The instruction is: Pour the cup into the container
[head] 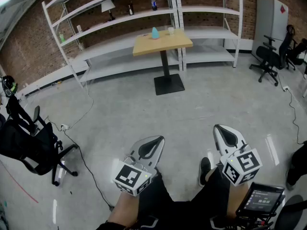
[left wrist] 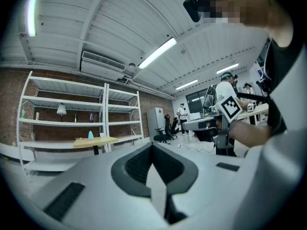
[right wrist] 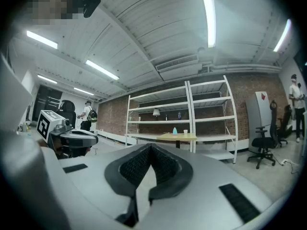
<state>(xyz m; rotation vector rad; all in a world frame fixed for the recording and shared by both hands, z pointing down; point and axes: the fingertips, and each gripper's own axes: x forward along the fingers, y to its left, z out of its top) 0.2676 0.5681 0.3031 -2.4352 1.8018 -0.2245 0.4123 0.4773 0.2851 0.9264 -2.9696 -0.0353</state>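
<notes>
Our left tool (head: 152, 147) hangs low in front of our legs, its jaws pressed together on nothing, its nose aimed forward over the floor. The surface (head: 163, 45) stands well apart from it, straight ahead across the bare concrete; in the left gripper view it lies left of the jaw line. On the far edge of the surface a pale blue container (head: 155, 33) stands upright, with the small white cup (head: 171, 30) just beside it toward the far right corner, also upright; whether it has a handle is too small to tell. Our right tool (head: 226, 136) is level with the left one, jaws likewise closed and empty, and points a little more nearly at the cup. We judge neither tool within reach: we must walk forward first
</notes>
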